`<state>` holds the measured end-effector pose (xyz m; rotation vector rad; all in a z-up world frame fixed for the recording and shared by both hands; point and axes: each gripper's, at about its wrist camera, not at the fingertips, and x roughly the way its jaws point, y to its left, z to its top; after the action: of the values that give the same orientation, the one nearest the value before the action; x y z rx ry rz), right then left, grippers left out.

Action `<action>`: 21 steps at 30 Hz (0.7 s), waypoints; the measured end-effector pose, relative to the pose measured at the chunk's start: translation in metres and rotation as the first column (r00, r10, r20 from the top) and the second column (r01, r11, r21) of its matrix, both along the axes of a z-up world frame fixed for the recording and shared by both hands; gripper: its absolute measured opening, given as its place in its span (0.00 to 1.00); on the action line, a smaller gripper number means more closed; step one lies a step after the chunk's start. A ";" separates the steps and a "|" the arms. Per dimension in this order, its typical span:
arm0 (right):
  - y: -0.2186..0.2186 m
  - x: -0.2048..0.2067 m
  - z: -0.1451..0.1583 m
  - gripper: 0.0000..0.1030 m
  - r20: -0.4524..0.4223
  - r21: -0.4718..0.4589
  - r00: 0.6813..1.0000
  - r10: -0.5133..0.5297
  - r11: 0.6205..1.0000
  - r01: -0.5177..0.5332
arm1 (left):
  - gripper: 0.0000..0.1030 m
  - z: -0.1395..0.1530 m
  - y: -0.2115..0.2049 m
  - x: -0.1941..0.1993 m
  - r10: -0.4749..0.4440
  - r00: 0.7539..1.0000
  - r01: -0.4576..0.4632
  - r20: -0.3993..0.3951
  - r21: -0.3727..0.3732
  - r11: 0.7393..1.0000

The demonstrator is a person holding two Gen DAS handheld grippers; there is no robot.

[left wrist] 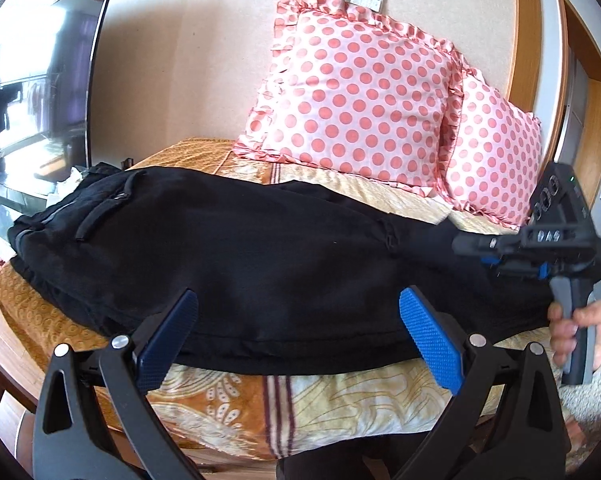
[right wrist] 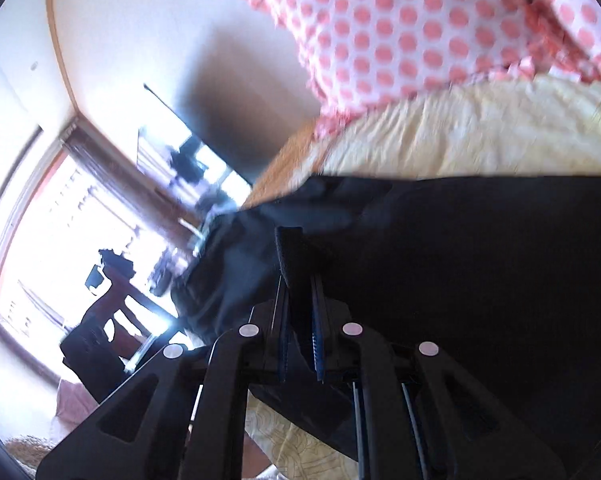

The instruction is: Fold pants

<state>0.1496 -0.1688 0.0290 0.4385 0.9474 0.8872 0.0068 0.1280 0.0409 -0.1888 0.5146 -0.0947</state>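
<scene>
Black pants (left wrist: 240,248) lie lengthwise across the bed, waistband to the left. My left gripper (left wrist: 296,332) stands open at the pants' near edge, its blue pads (left wrist: 428,344) apart with nothing pinched between them. At the right end of the pants, a hand (left wrist: 596,328) holds my right gripper (left wrist: 462,245), which points left over the leg end. In the blurred right wrist view, that right gripper (right wrist: 290,248) is shut, with black pants fabric (right wrist: 480,280) caught between its pads and hanging below it.
Two pink polka-dot pillows (left wrist: 356,92) lean on the wall at the back of the bed. The gold patterned bedspread (left wrist: 320,396) shows along the near edge. A television (left wrist: 44,92) stands at the left, and a wooden door frame (left wrist: 588,92) at the right.
</scene>
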 end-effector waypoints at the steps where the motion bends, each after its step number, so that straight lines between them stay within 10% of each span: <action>1: 0.006 0.000 -0.005 0.10 -0.010 -0.005 1.000 0.000 1.000 0.000 | 0.98 -0.001 0.006 -0.002 0.017 1.000 -0.017 -0.003 0.001 1.000; 7: 0.010 -0.004 0.040 0.10 0.125 0.070 0.992 -0.022 0.997 0.013 | 0.98 0.001 0.048 -0.010 0.128 0.992 -0.128 -0.006 -0.046 0.991; 16: 0.054 -0.035 -0.003 0.13 0.136 -0.219 0.981 0.136 0.970 -0.105 | 0.98 -0.005 0.122 -0.012 0.226 0.966 -0.252 -0.127 -0.253 0.934; 21: 0.051 -0.045 -0.004 0.47 0.132 -0.174 0.974 0.184 0.972 -0.159 | 0.98 -0.018 0.168 -0.001 0.225 0.947 -0.309 -0.230 -0.453 0.836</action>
<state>0.1042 -0.1176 0.0252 0.1495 0.9226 0.9766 0.0062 0.2960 0.0226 -0.7675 0.6222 0.0713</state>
